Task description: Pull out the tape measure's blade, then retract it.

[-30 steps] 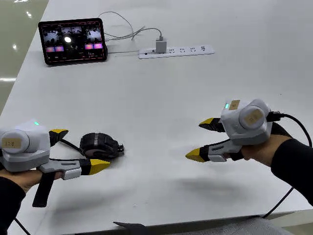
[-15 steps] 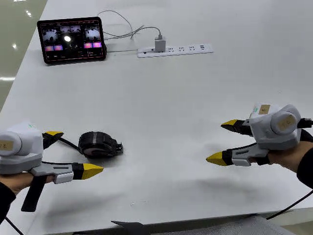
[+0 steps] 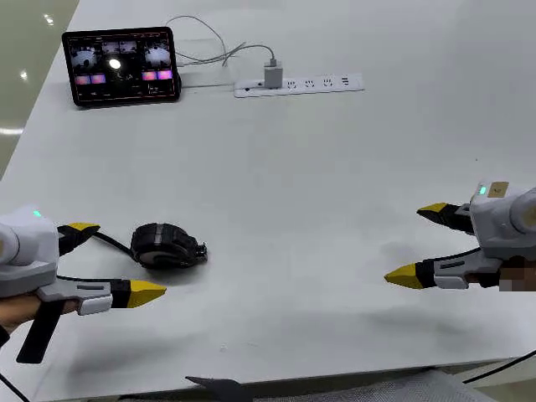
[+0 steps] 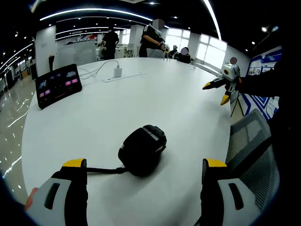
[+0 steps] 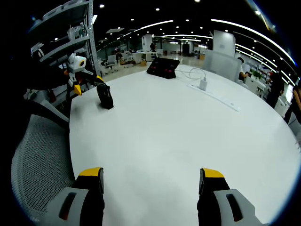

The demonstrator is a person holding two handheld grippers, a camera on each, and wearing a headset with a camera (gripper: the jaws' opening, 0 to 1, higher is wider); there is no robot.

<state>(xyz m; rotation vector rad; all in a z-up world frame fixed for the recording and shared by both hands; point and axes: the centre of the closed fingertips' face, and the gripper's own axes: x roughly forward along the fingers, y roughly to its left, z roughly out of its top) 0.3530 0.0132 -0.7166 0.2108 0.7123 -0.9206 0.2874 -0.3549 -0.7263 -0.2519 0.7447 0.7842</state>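
Left tongs [image 3: 121,258], right tongs [image 3: 408,242]: agape, level.

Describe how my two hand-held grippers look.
The left hand-held gripper and right hand-held gripper each have a white body, a green light and black jaws tipped yellow. The left has a black handle; the right carries a tan sticker.

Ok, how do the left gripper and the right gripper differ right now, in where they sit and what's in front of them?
The left gripper sits close to the tape measure, which lies just ahead between its fingers, not gripped. The right gripper is far across the table from it. The left gripper's fingers frame the tape measure, while the right gripper's frame bare table. Both are open, yellow-tipped and hold nothing.
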